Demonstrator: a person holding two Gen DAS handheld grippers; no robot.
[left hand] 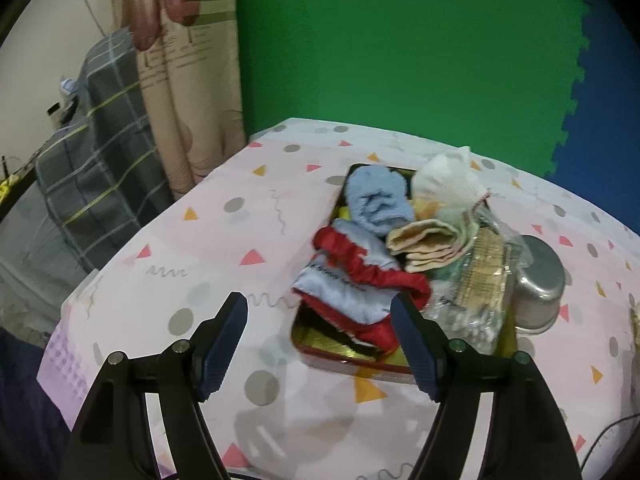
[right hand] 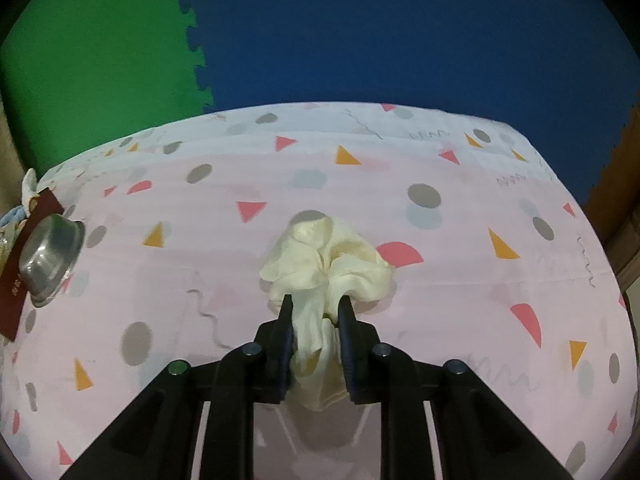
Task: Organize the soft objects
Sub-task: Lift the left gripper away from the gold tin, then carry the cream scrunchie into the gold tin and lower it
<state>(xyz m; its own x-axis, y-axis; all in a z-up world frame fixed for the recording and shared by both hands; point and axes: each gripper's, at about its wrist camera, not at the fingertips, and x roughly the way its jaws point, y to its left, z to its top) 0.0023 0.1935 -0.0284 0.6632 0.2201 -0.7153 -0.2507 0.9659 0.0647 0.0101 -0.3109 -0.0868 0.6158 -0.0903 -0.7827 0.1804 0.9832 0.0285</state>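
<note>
Left wrist view: left gripper (left hand: 320, 312) w/ jaws wide apart, nothing between them, hovering over the near end of a red-rimmed tin tray (left hand: 352, 360) w/ gold floor, set on a table (left hand: 224, 240) covered by a pink cloth printed w/ triangles and dots. Tray is heaped w/ soft items: a pale blue and red garment (left hand: 352, 284) nearest the gripper, draping over the tray's left rim; a rolled light blue towel (left hand: 378, 204) behind it; a folded beige cloth (left hand: 428, 244) to its right; a white mesh bundle (left hand: 444, 184) at the far end; clear plastic packets (left hand: 480, 280) along the right side. A steel bowl (left hand: 540, 284) lies tipped, touching the tray's right edge. Backdrop: green and blue foam mats; curtain and a grey checked blanket at left. Right wrist view: right gripper (right hand: 315, 308) w/ jaws clamped on a crumpled cream cloth (right hand: 328, 264); the cloth's far part rests bunched on the table, well apart from the tray, which sits w/ the bowl at the frame's far left edge.
</note>
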